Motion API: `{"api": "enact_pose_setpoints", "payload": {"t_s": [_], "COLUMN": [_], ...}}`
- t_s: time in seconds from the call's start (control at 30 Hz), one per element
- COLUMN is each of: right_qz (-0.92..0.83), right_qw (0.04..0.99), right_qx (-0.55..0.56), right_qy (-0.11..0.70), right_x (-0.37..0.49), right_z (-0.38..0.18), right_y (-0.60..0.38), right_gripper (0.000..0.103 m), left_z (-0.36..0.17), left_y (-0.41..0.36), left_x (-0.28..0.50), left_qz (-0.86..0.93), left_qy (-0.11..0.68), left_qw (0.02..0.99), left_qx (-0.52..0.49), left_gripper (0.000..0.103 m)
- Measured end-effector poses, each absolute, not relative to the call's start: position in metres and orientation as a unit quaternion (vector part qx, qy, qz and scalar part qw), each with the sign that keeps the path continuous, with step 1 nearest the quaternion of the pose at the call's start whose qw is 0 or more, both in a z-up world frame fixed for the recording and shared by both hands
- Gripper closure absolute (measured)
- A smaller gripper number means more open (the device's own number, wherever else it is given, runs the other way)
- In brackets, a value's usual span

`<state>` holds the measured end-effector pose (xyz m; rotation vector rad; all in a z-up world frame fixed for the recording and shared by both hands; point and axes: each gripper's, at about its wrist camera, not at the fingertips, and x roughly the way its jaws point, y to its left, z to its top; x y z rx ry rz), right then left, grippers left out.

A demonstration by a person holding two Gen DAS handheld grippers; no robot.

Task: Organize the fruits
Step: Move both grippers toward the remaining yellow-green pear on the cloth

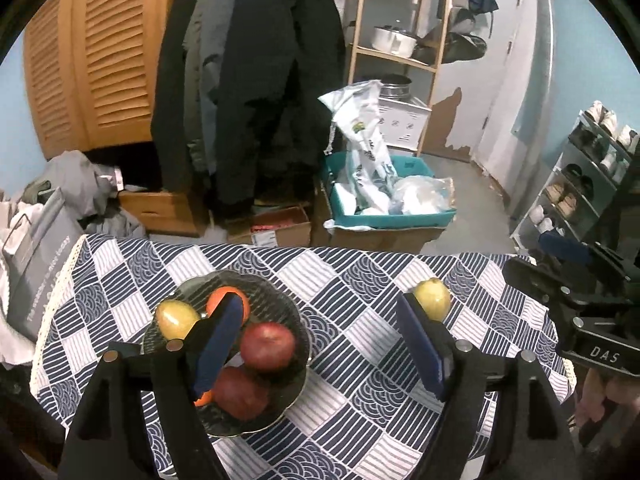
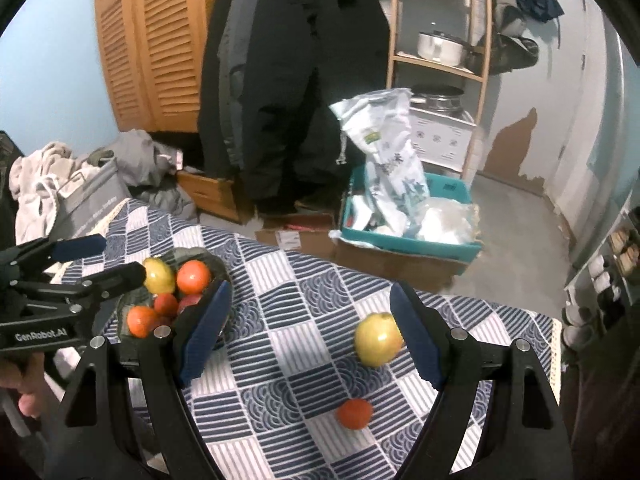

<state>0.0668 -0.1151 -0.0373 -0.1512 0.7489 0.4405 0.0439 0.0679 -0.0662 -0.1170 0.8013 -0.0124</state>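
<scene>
A dark glass bowl [image 1: 282, 300] on the checked tablecloth holds a yellow apple [image 1: 176, 318], an orange [image 1: 224, 300] and two red apples [image 1: 268, 346]. My left gripper [image 1: 318, 308] hovers open above the cloth just right of the bowl, with nothing between its blue pads. A loose yellow apple [image 2: 378, 338] lies on the cloth beside the right finger of my right gripper [image 2: 310, 292], which is open and holds nothing. A small orange [image 2: 354, 412] lies nearer, below that apple. The bowl [image 2: 192, 252] shows at the left of the right wrist view.
The blue-and-white tablecloth [image 1: 360, 280] ends at the table's far edge. Beyond it on the floor stand cardboard boxes and a teal crate [image 1: 384, 220] of bags. Hanging coats [image 1: 260, 80], a wooden shelf [image 1: 400, 40] and a shoe rack [image 1: 580, 176] stand farther back.
</scene>
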Motion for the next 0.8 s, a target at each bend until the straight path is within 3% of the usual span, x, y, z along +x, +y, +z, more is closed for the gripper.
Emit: {"api": "enact_pose_setpoints", "payload": {"t_s": [0.47,0.8], "right_qz": [0.177,0.167], "right_qw": [0.9,0.872], "right_qx": [-0.059,-0.018], "right_qy": [0.394,0.46], "right_x": [0.081,0.119], "right_z": [-0.059,-0.114], "right_y": [-0.169,-0.188], "right_gripper": [0.021,0.021], "left_z": [-0.081,-0.121], "left_y": [0.029,0.011], "left_x": [0.063,0.095], "left_qz": [-0.015,-0.008], "left_qy": [0.406,0.441], "left_qw": [0.913,0.897], "left_qx": [-0.025,0.007], "left_gripper": [0.017,0.017]}}
